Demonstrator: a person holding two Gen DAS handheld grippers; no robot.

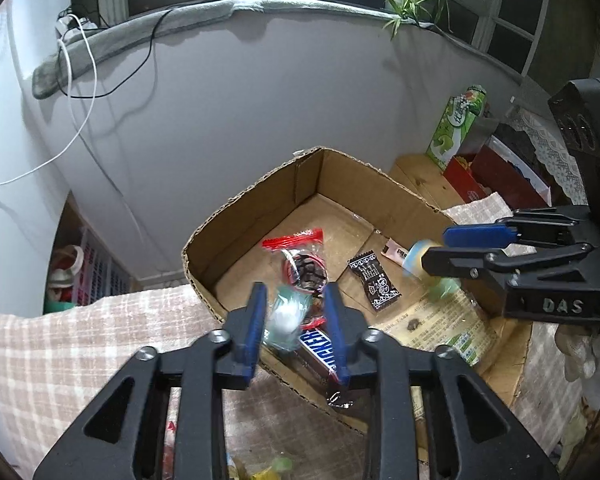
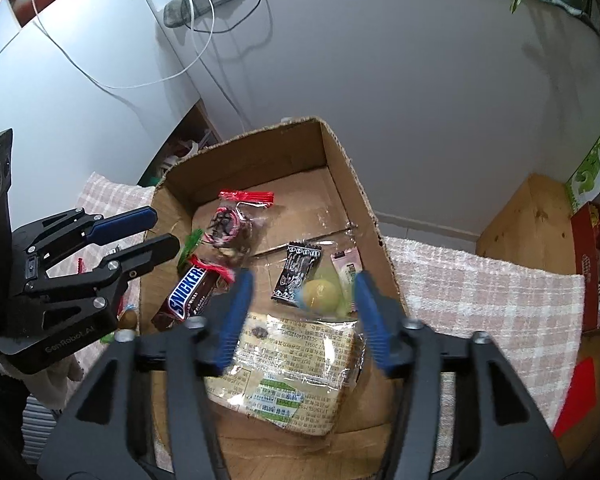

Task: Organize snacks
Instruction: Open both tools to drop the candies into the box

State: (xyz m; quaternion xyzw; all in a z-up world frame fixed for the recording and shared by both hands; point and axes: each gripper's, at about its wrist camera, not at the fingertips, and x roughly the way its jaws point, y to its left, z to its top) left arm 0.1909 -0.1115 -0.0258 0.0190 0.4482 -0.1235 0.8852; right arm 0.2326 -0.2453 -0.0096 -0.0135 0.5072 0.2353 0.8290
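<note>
An open cardboard box holds a Snickers bar, a red-topped clear bag, a black candy wrapper, a pink packet and a large printed packet. My left gripper is open over the box's near wall, with a blurred green-white candy between its fingers, apart from both. My right gripper is open over the box, with a blurred yellow candy between its fingers.
The box sits on a pink checked cloth against a grey wall. A wooden block, a green carton and red boxes stand at the right. Loose snacks lie on the cloth near the left gripper.
</note>
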